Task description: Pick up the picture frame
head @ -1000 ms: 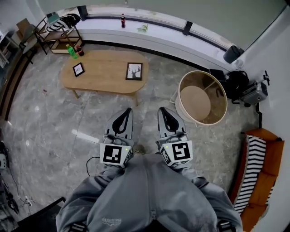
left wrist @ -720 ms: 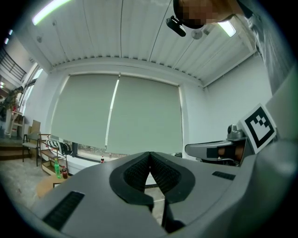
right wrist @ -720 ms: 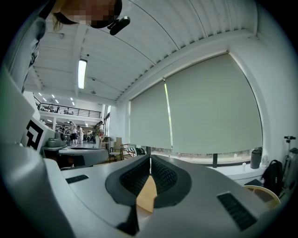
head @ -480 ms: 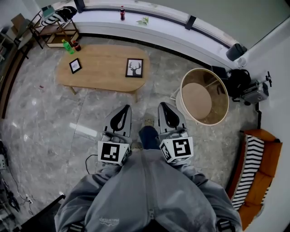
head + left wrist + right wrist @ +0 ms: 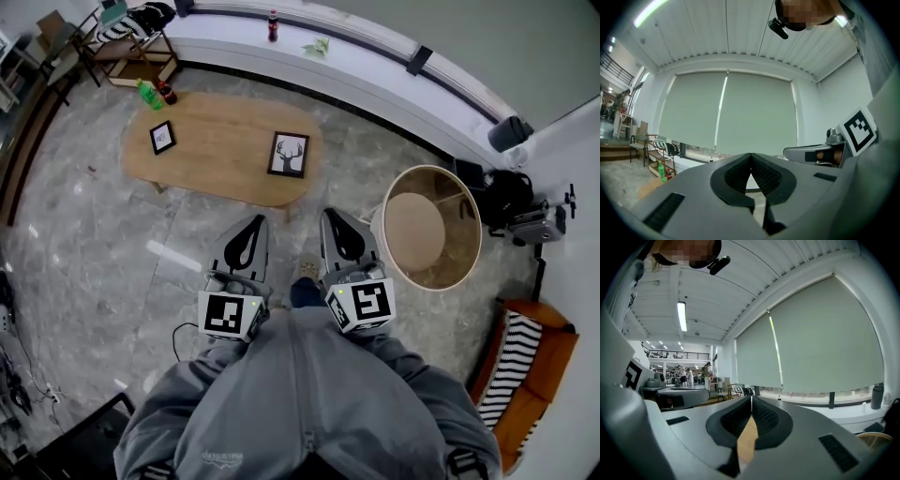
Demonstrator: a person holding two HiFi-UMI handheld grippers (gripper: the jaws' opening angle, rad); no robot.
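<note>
**Standing off, nothing gripped yet**

Head view: picture frame [image 5: 289, 155] lay flat on the bench [image 5: 220, 141], well ahead of left gripper [image 5: 251, 221] and right gripper [image 5: 330, 216]; smaller frame [image 5: 162, 137] sat near its left end.
Left gripper view: fingers [image 5: 737, 176] clenched, nothing held.
Right gripper view: same.
Risk: frame lay flat, so fingers could skid it instead of catching an edge; grabbing the wrong frame was possible too.

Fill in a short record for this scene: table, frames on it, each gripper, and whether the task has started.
table: oval light-wood coffee table
frames: black picture frame with deer print, lying flat near right end; smaller black picture frame near left end
left gripper: fingers shut, empty
right gripper: fingers shut, empty
task: not started; both grippers short of the table
</note>
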